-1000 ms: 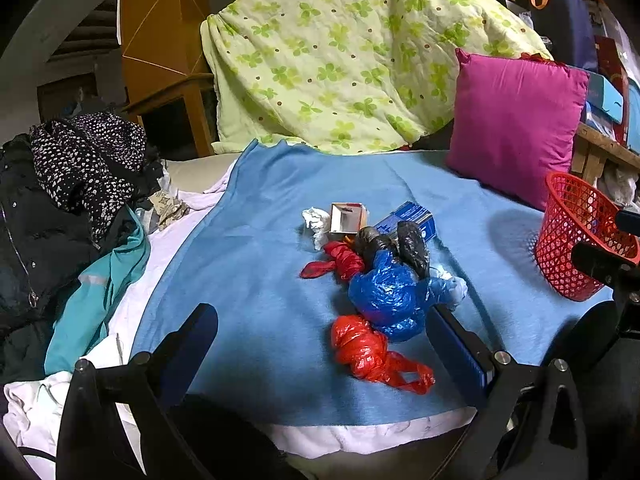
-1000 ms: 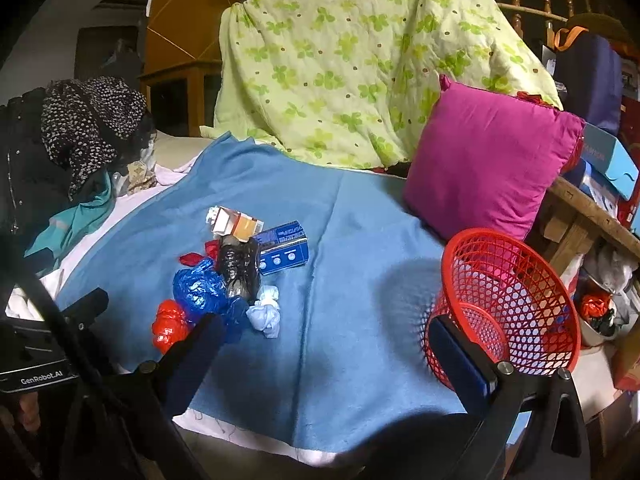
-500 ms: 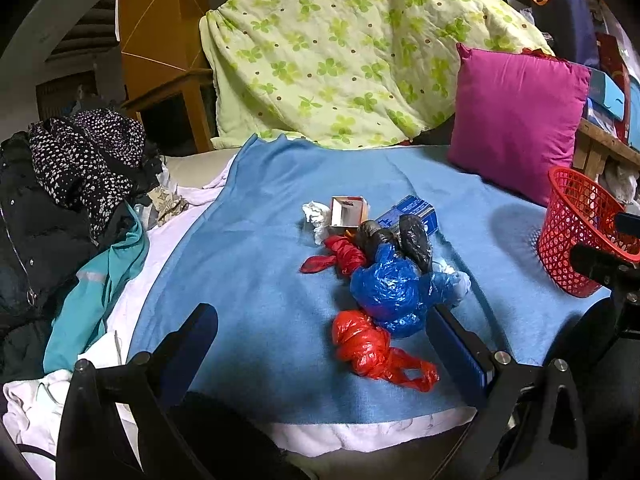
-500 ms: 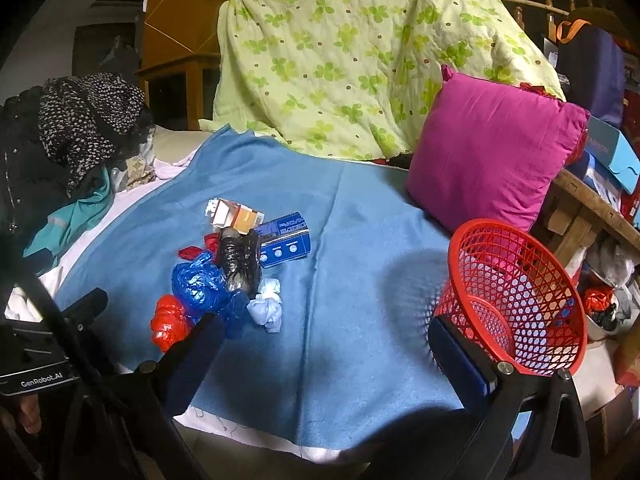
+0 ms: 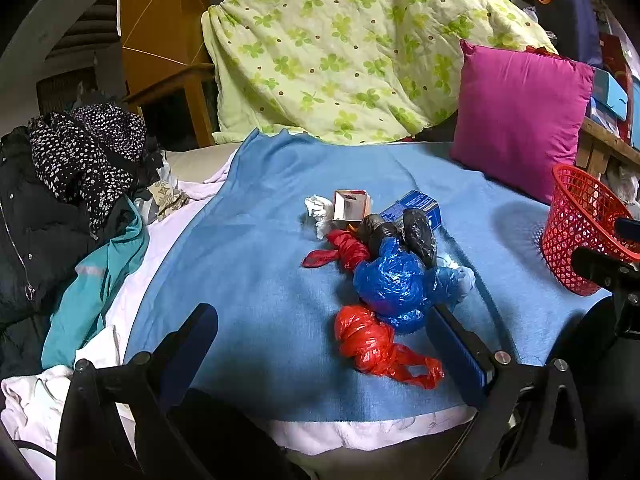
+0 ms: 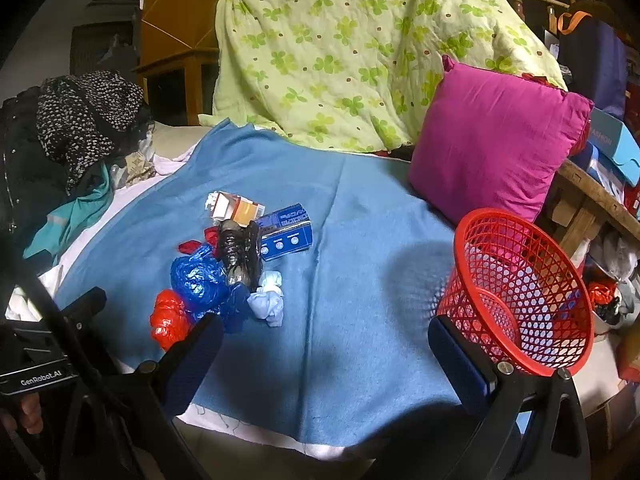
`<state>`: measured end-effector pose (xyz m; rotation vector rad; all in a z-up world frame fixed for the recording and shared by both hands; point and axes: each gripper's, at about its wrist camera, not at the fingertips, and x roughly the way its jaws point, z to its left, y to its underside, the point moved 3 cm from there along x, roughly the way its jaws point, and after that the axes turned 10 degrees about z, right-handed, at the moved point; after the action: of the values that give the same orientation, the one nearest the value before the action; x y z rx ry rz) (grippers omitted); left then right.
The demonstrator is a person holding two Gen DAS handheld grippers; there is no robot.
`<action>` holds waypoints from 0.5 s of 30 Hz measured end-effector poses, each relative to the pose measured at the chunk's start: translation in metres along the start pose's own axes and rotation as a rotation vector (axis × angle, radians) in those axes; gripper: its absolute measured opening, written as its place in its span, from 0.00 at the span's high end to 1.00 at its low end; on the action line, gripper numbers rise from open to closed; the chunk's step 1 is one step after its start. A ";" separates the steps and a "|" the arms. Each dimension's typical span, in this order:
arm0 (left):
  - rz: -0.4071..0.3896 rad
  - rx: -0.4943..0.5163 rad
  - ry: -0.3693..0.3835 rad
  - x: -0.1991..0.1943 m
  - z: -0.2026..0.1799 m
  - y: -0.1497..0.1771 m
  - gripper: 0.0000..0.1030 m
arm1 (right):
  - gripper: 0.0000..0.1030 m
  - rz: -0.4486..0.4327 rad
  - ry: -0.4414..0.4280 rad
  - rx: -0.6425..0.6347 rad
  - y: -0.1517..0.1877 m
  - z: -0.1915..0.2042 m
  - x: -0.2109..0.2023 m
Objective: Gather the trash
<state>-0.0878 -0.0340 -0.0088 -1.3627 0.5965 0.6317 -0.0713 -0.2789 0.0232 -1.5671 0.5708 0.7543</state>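
A heap of trash lies on the blue blanket (image 5: 256, 264): a red plastic bag (image 5: 376, 344) nearest, a blue bag (image 5: 390, 280), a black bag (image 5: 418, 234), a second red bag (image 5: 348, 248), white crumpled paper (image 5: 318, 210), a small open carton (image 5: 350, 208) and a blue box (image 5: 416, 204). My left gripper (image 5: 320, 344) hangs open just short of the near red bag. A red mesh basket (image 6: 516, 284) stands on the blanket's right side. My right gripper (image 6: 326, 348) is open, its right finger in front of the basket. The right view shows the heap (image 6: 224, 272) to the left.
A magenta pillow (image 5: 520, 120) and a green-patterned quilt (image 5: 352, 52) stand behind the blanket. Dark clothes and a teal garment (image 5: 80, 208) pile up at the left. A wooden shelf with boxes (image 6: 600, 168) is at the right. A hand (image 6: 24, 416) holds the left gripper.
Both views have shifted slightly: the trash heap and basket sit a little further right in each view. Both grippers stay open and nothing has been picked up.
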 end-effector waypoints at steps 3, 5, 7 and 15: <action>0.004 -0.001 0.000 0.002 0.001 0.002 0.00 | 0.00 0.007 -0.002 0.003 0.001 0.000 0.002; 0.007 -0.003 0.000 0.003 0.002 0.003 0.00 | 0.00 0.008 -0.004 0.006 0.001 0.000 0.004; 0.010 -0.003 -0.001 0.004 0.002 0.003 0.00 | 0.00 0.011 -0.010 0.009 0.002 0.000 0.005; 0.024 -0.009 0.001 0.010 0.005 0.004 0.00 | 0.00 0.029 -0.032 0.024 0.005 -0.001 0.014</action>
<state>-0.0837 -0.0285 -0.0177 -1.3661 0.6121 0.6545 -0.0660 -0.2797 0.0094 -1.5251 0.5778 0.7902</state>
